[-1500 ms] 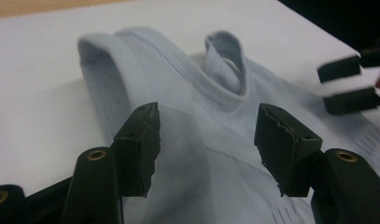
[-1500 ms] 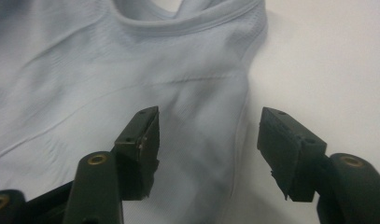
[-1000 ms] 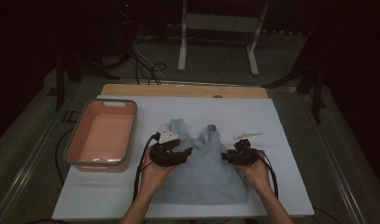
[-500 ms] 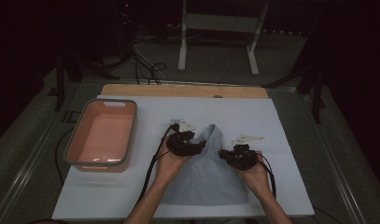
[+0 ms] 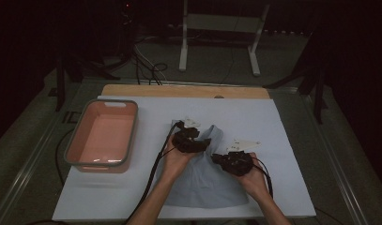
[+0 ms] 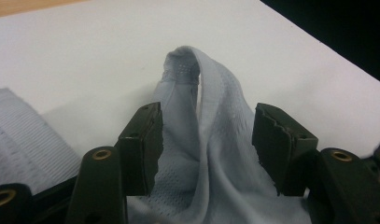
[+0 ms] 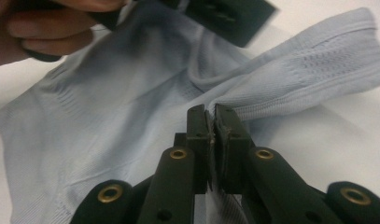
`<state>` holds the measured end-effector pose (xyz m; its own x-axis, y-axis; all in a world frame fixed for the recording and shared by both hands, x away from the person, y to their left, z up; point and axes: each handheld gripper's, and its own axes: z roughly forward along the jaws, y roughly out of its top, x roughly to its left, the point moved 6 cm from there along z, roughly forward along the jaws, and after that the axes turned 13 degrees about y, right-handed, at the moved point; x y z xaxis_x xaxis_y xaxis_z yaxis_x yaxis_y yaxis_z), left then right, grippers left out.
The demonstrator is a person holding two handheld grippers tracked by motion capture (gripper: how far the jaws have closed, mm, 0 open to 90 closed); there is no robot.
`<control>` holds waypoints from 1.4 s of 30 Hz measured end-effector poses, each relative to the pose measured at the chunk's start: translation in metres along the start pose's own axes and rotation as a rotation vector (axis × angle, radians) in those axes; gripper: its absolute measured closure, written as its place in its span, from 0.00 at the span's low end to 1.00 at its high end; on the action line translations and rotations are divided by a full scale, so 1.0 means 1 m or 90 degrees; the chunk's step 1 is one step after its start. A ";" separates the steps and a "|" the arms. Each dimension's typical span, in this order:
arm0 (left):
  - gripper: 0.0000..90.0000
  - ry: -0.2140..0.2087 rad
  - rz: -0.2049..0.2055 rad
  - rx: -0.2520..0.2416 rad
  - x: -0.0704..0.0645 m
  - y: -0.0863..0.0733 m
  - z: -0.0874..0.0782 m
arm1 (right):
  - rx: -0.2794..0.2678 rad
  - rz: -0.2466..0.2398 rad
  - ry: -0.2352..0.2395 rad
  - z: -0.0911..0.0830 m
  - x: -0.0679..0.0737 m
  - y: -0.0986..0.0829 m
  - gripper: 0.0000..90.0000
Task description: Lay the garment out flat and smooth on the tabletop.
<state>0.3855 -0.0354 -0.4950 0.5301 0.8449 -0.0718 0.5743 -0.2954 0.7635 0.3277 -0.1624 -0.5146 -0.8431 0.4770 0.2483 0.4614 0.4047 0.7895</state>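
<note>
Right of the pink tub (image 5: pixel 102 138), the pale blue garment (image 5: pixel 205 180) lay on the white mat, looking light, limp and stretchy, best taken by its ribbed edges. The left gripper (image 6: pixel 206 135) hovered with jaws apart around a raised strap. The right gripper (image 7: pixel 214 128) was clamped on the other edge.

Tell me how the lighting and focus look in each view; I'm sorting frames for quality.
High view: dim, dark surroundings, glare on the tub. Left gripper view: bright, shirt sharp, near jaws soft. Right gripper view: the hand at top is blurred and shades the shirt.
</note>
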 end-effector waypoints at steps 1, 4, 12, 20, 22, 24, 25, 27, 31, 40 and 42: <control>0.49 -0.001 0.000 0.001 -0.001 0.001 0.001 | 0.003 -0.006 0.001 0.001 0.001 0.000 0.95; 0.49 -0.006 -0.002 0.002 -0.002 0.002 0.004 | 0.004 -0.016 0.008 0.002 0.004 0.001 0.95; 0.50 -0.032 -0.022 0.014 -0.012 0.008 0.019 | 0.015 -0.053 0.023 0.005 0.012 0.002 0.95; 0.95 -0.043 0.037 0.039 -0.016 0.001 0.013 | 0.025 -0.056 0.031 0.003 0.012 0.001 0.79; 0.95 -0.044 0.041 0.038 -0.015 0.001 0.008 | 0.021 -0.050 0.032 0.000 0.010 0.002 0.69; 0.95 -0.048 0.042 0.034 -0.015 0.000 0.003 | 0.010 -0.043 0.029 -0.005 0.006 0.004 0.63; 0.95 -0.049 0.042 0.032 -0.014 -0.001 0.000 | 0.002 -0.036 0.029 -0.008 0.004 0.006 0.62; 0.94 -0.053 0.044 0.031 -0.014 -0.004 -0.005 | -0.018 -0.018 0.027 -0.014 -0.002 0.009 0.60; 0.94 -0.062 0.048 0.026 -0.016 -0.014 -0.014 | -0.055 0.029 0.016 -0.023 -0.016 0.017 0.54; 0.92 -0.084 0.041 0.013 -0.021 -0.040 -0.033 | -0.050 0.087 0.032 -0.014 -0.027 0.024 0.48; 0.91 -0.089 0.038 0.017 -0.022 -0.046 -0.035 | -0.055 0.104 0.050 -0.010 -0.027 0.024 0.48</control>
<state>0.3258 -0.0247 -0.5063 0.6450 0.7552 -0.1168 0.5539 -0.3566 0.7524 0.3585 -0.1732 -0.4966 -0.7792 0.4674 0.4176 0.5718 0.2573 0.7790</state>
